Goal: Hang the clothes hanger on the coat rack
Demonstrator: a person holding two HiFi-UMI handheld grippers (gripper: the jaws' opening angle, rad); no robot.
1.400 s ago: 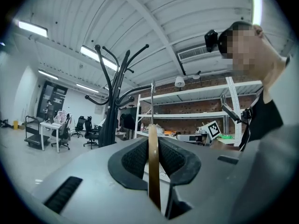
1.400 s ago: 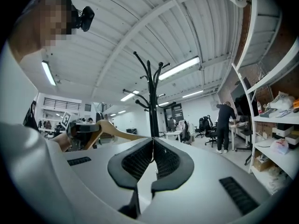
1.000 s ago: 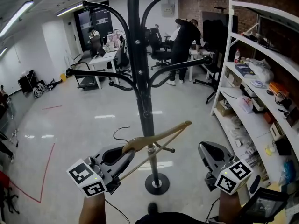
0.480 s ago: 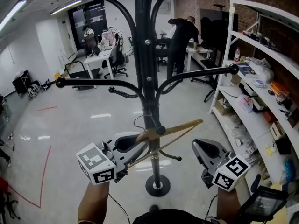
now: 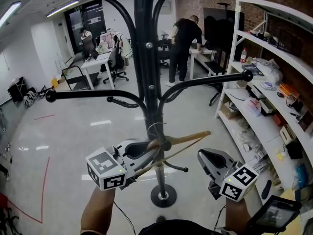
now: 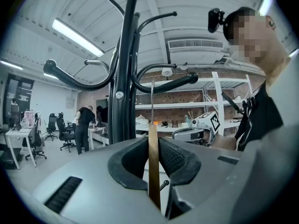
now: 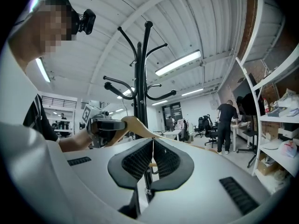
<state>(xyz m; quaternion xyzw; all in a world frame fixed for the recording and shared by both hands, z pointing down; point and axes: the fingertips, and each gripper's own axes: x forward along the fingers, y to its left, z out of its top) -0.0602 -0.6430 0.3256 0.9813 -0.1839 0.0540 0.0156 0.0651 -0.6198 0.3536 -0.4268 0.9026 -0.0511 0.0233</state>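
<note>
Open office with a glossy grey floor [image 5: 73, 141] marked by red tape [image 5: 46, 180], white shelving [image 5: 266, 127] against a brick wall [image 5: 193, 1], desks [image 5: 95, 62], office chairs [image 5: 116, 61] and ceiling strip lights [image 5: 62, 8].

Hanger [image 5: 188, 138] crosses the coat rack [image 5: 149, 72], seemingly touching it; shelving [image 5: 236, 13] stands right.

coat rack [image 5: 149, 77]: black | clothes hanger [image 5: 190, 138]: tan | shelving [image 5: 236, 23]: white
</note>
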